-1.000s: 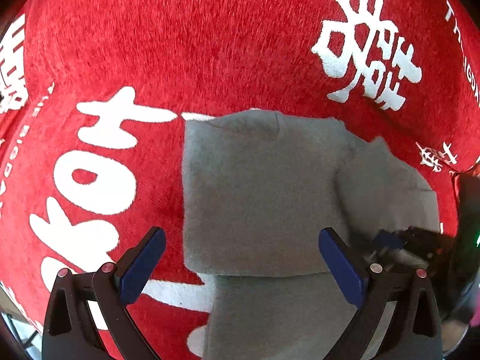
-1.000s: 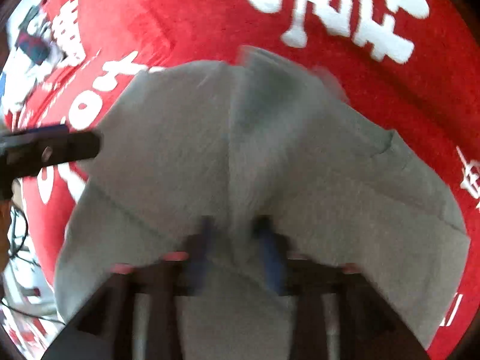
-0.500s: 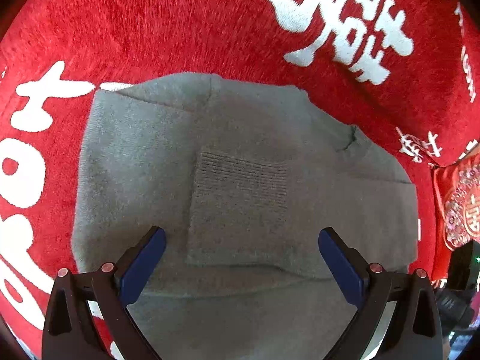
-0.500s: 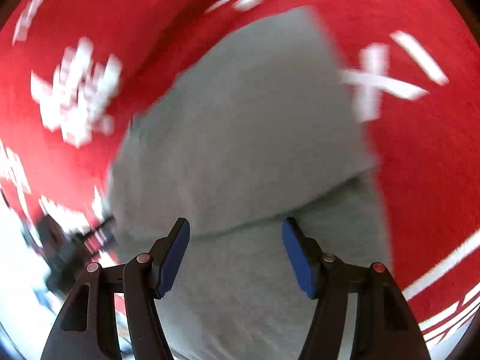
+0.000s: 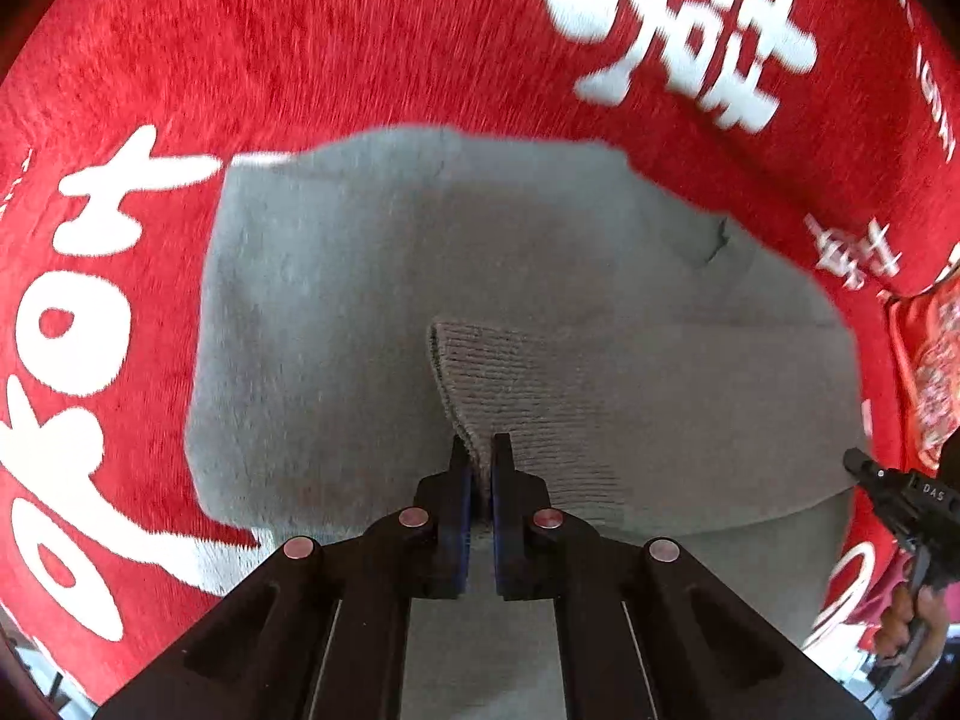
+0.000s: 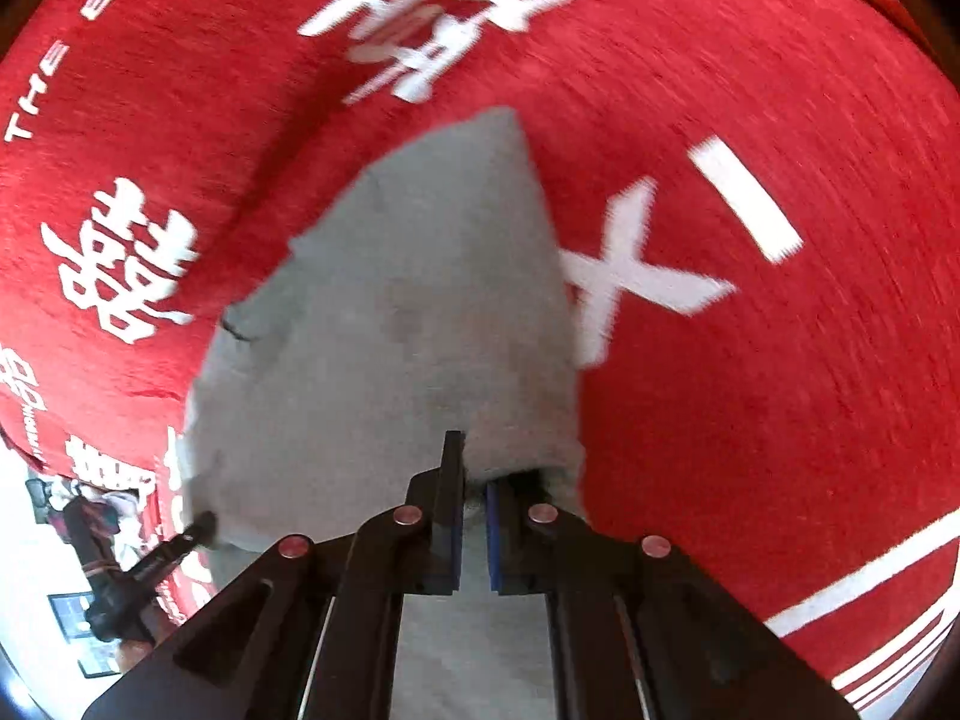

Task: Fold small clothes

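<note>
A grey knitted garment (image 5: 360,300) lies partly folded on a red cloth (image 5: 300,60) with white characters. Its ribbed cuff (image 5: 528,402) rests on top of the body. My left gripper (image 5: 480,462) points steeply down, and its jaws are closing on the near corner of that cuff, the pads pressing the knit. In the right wrist view the garment (image 6: 408,312) runs away to a corner. My right gripper (image 6: 474,474) is closing on a fold at its near edge, cloth pinched between the pads. Each gripper shows in the other's view: right (image 5: 900,504), left (image 6: 201,525).
The red cloth (image 6: 750,360) spreads well beyond the garment on all sides. A red patterned item (image 5: 930,372) lies at the right edge. A person's hand (image 5: 906,612) holds the right gripper's handle. Past the cloth's edge, room clutter (image 6: 72,516) shows at lower left.
Both grippers went from open to shut on the grey garment. The left one came down over the ribbed cuff. The right one swung round to the garment's near edge.
</note>
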Demonstrator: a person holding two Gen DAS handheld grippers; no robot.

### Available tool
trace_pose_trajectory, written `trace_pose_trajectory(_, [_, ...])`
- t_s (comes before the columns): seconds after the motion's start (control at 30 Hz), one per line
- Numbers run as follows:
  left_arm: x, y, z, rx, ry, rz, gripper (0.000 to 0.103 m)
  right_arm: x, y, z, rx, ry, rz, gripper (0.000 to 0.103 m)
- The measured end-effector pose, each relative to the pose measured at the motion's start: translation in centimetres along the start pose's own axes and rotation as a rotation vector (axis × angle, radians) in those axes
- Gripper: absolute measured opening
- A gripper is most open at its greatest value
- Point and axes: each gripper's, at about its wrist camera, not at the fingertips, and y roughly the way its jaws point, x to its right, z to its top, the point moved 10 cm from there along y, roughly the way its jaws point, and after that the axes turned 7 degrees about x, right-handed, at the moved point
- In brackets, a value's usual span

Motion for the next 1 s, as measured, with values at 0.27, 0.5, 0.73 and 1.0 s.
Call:
trace_pose_trajectory(0.27, [-3.1,-3.5,1.2,0.074,0.073,0.145,0.007,-0.6,-3.4,-2.2,-0.076,-0.098,0.014,0.033])
trace_pose_trajectory(0.5, [-0.8,-3.9,2.6,0.087,0.125,0.129,0.007,0.8,-3.1,5.5,0.079,-0.065,-0.036,0.064])
trace_pose_trajectory(0.73, [2.4,-0.3,1.9,0.050,0.144,0.126,0.007,-0.8,1.6,7.6,0.008,-0.187,-0.132,0.008])
trace_pose_trajectory(1.0, [2.6,1.5,1.8,0.038,0.157,0.159,0.007,0.7,1.5,8.2,0.031,-0.354,-0.266,0.010])
